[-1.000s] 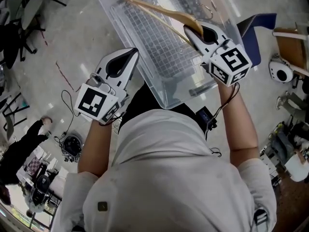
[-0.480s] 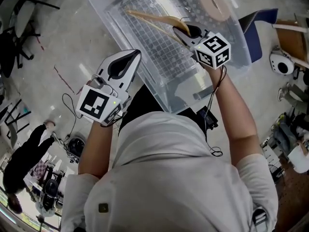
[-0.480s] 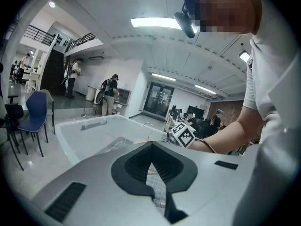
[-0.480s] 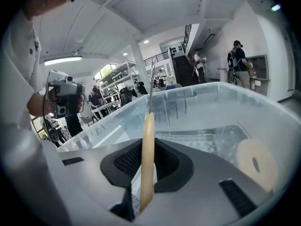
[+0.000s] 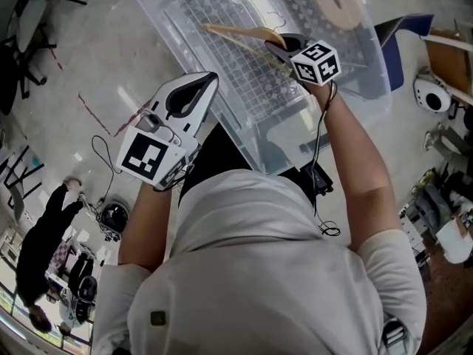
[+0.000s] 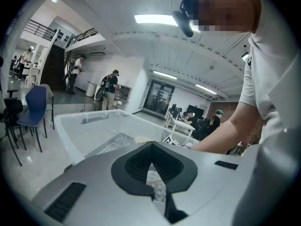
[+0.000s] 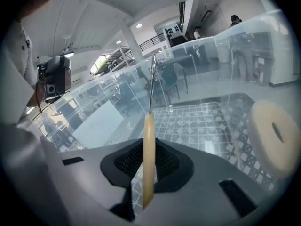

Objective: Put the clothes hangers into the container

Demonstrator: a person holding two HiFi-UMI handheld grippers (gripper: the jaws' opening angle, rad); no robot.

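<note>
Holding a wooden hanger [image 5: 238, 35] by one end, the right gripper [image 5: 277, 48] has its jaws closed narrowly on the wood. The hanger reaches across the inside of the clear plastic container [image 5: 284, 135]; whether it touches the bottom I cannot tell. A pale round disc [image 5: 336, 0] with a centre hole lies toward the container's far end. The left gripper [image 5: 203, 83] hovers just outside the near rim, jaws together, holding nothing.
</note>
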